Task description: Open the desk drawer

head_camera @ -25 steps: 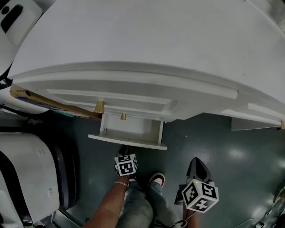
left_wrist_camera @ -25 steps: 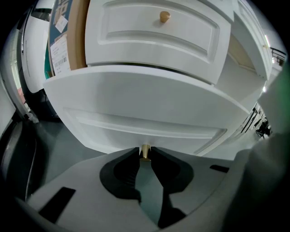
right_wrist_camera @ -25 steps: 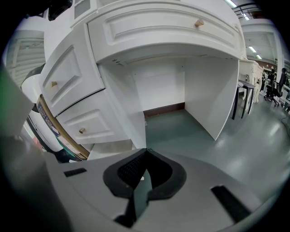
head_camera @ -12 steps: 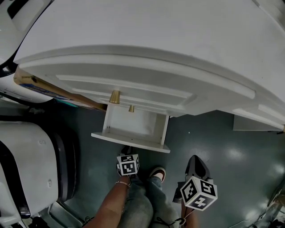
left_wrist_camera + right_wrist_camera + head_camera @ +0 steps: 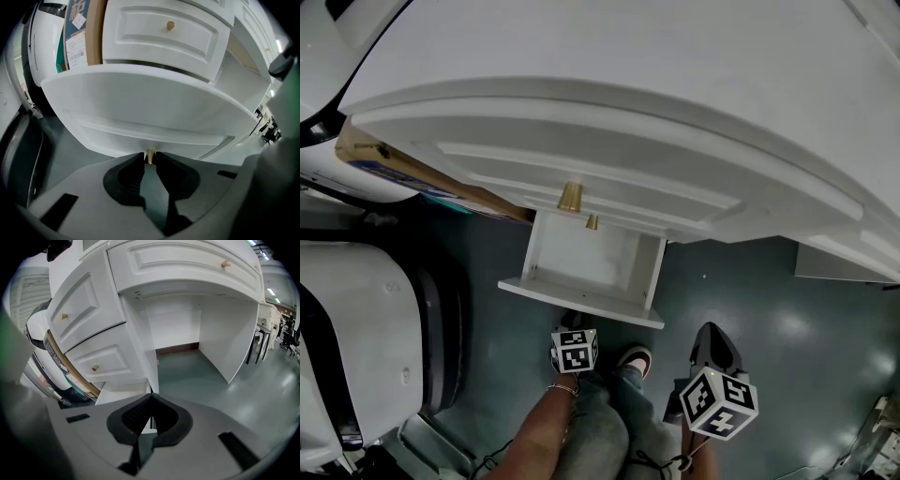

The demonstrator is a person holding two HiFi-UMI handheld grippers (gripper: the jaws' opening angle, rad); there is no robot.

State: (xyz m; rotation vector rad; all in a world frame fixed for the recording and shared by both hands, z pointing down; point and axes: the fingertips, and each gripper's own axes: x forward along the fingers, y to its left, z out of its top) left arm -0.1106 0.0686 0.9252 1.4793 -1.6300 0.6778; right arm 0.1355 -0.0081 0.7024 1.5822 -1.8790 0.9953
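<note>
While the head view lets us look down into the desk drawer [image 5: 581,304], which stands pulled out from under the edge of the white desk [image 5: 628,75] with its front panel toward our legs, it hides the grip itself. Of the left gripper [image 5: 150,158] it gives only the marker cube [image 5: 575,350], just beside the drawer front. That gripper's own view fills the gap. There we see the two dark jaws closed on the small brass knob [image 5: 150,156] at the middle of the drawer's curved white front, one pad on each side, parted only by the knob's width. The same view shows us an upper drawer [image 5: 164,33] with its own knob. It also shows a cardboard sheet [image 5: 93,33] with a printed label at the desk's left side, of which the head view catches only an edge.

The right gripper [image 5: 151,398] hangs well apart from the drawer, low at the head view's right, over the dark green floor [image 5: 787,300]. In its own view the jaw tips meet, with nothing held between them. Only this view opens up the desk's kneehole [image 5: 187,333] and the drawer fronts [image 5: 101,362] stacked to its left. A shoe [image 5: 635,359] appears in the head view alone.
</note>
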